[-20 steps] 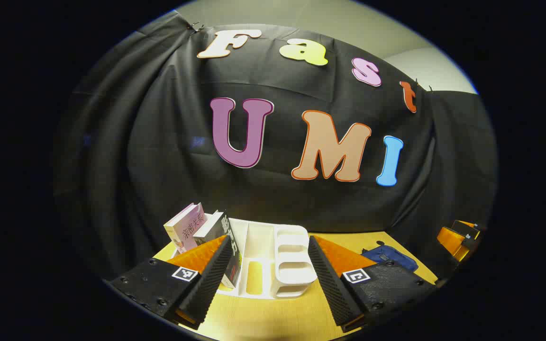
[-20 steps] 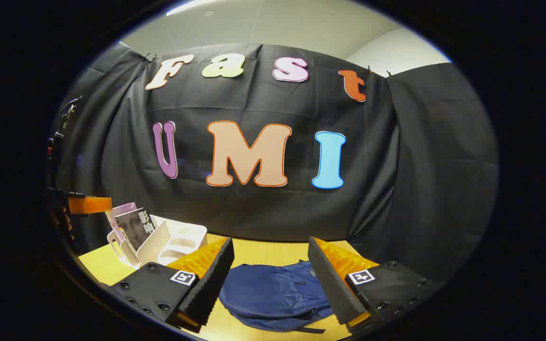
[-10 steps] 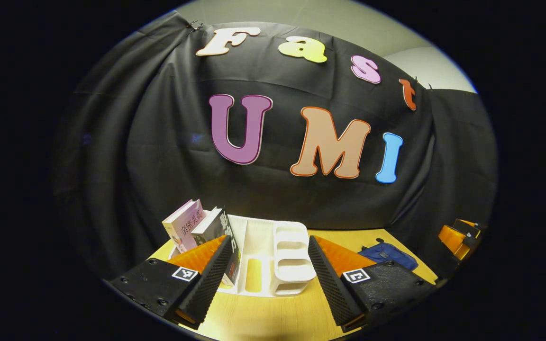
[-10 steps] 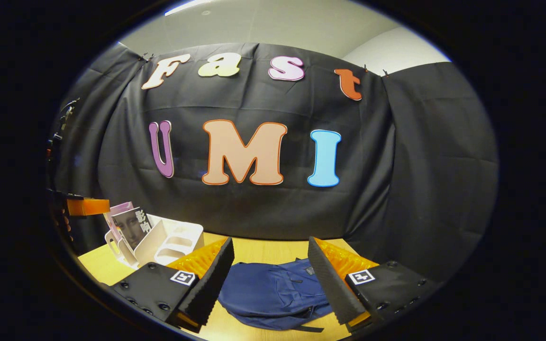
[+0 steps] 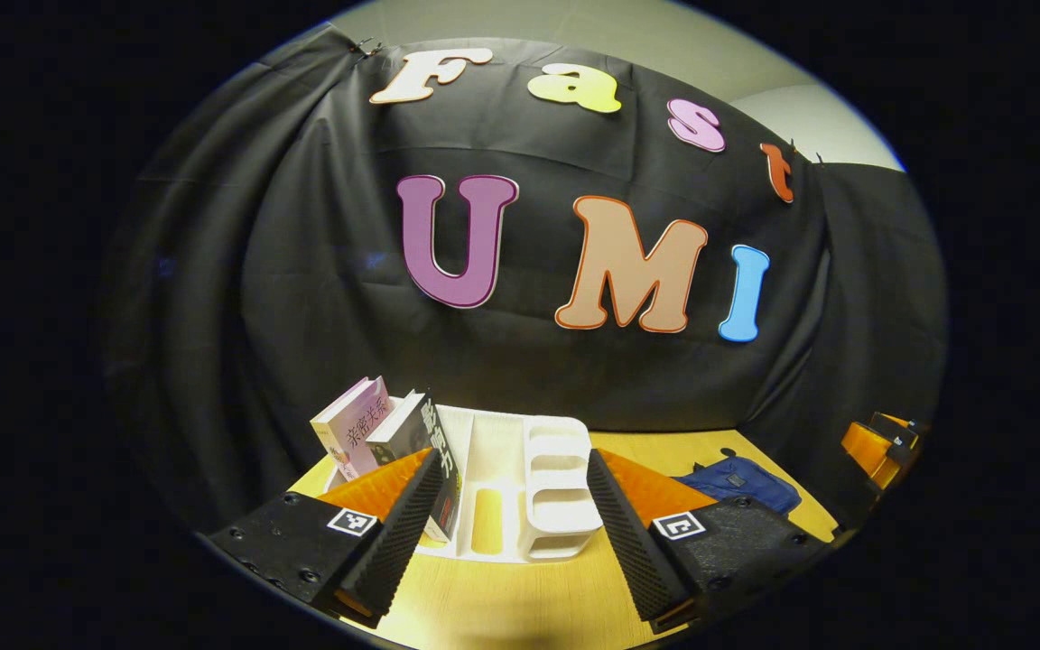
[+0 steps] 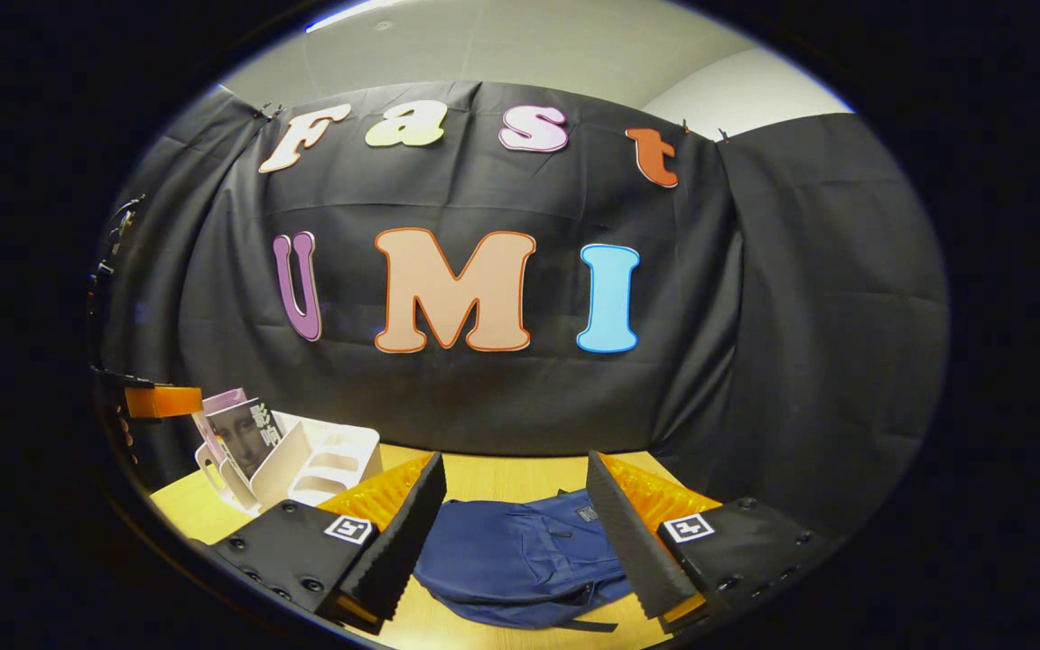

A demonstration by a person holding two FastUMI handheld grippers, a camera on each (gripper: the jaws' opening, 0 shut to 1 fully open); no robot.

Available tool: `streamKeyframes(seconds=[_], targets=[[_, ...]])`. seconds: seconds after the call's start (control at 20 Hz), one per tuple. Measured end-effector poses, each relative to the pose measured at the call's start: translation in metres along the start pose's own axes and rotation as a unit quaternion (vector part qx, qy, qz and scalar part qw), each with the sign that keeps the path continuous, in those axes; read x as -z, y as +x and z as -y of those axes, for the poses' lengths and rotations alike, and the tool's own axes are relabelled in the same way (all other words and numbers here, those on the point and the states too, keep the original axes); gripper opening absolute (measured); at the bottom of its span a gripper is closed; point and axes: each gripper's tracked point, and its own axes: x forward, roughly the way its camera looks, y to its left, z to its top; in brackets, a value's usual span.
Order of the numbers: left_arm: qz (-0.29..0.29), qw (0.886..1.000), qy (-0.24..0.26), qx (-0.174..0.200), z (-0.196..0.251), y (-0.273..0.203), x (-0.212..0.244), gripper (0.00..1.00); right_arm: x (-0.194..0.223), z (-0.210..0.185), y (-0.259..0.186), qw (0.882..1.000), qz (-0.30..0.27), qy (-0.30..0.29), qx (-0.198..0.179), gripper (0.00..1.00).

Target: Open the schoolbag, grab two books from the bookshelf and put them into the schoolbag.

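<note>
A white bookshelf point(image 5: 520, 492) stands on the wooden table straight ahead of my left gripper point(image 5: 513, 469), which is open and holds nothing. In the shelf's left end lean a pink book point(image 5: 353, 429) and a dark book point(image 5: 416, 438). The blue schoolbag point(image 6: 520, 560) lies flat on the table just beyond my right gripper point(image 6: 515, 474), also open with nothing between its fingers. The schoolbag point(image 5: 741, 480) appears at the right of the left gripper view, with the right gripper point(image 5: 881, 444) past it. The bookshelf point(image 6: 303, 460) with its books point(image 6: 245, 433) appears at the left of the right gripper view.
The wooden table point(image 5: 502, 600) carries the shelf and the bag, with bare wood between them. The black cloth wall point(image 6: 484, 388) closes the back and sides. The left gripper point(image 6: 154, 402) and the hand holding it show at the far left of the right gripper view.
Both views have shifted slightly: the shelf and the bag sit a little higher and farther in the frames. Both grippers stay open; nothing on the table has moved.
</note>
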Motion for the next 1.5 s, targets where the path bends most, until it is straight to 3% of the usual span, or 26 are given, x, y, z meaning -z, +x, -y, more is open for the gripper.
streamKeyframes(seconds=[0.2,0.6,1.0,1.25,1.4,1.5], targets=[[-0.002,1.0,0.008,0.001,0.001,0.002,-0.001,0.94,0.013,0.001,-0.001,1.0,-0.012,-0.018,-0.008,0.99],[-0.003,1.0,0.017,-0.004,0.0,0.0,-0.001,0.94,0.069,0.007,-0.006,0.991,-0.045,-0.125,-0.011,1.0],[-0.008,1.0,0.019,-0.018,-0.004,-0.005,0.005,0.94,0.156,-0.001,-0.009,0.959,-0.1,-0.263,-0.037,0.97],[-0.012,0.999,0.019,-0.03,-0.011,-0.009,0.007,0.94,0.201,-0.001,-0.008,0.941,-0.125,-0.311,-0.046,1.0],[-0.015,0.999,0.025,-0.04,-0.017,-0.013,0.009,0.94,0.22,0.001,-0.003,0.929,-0.131,-0.344,-0.043,0.91],[-0.018,0.998,0.031,-0.048,-0.022,-0.015,0.01,0.94,0.239,0.003,0.001,0.913,-0.139,-0.382,-0.046,0.9]])
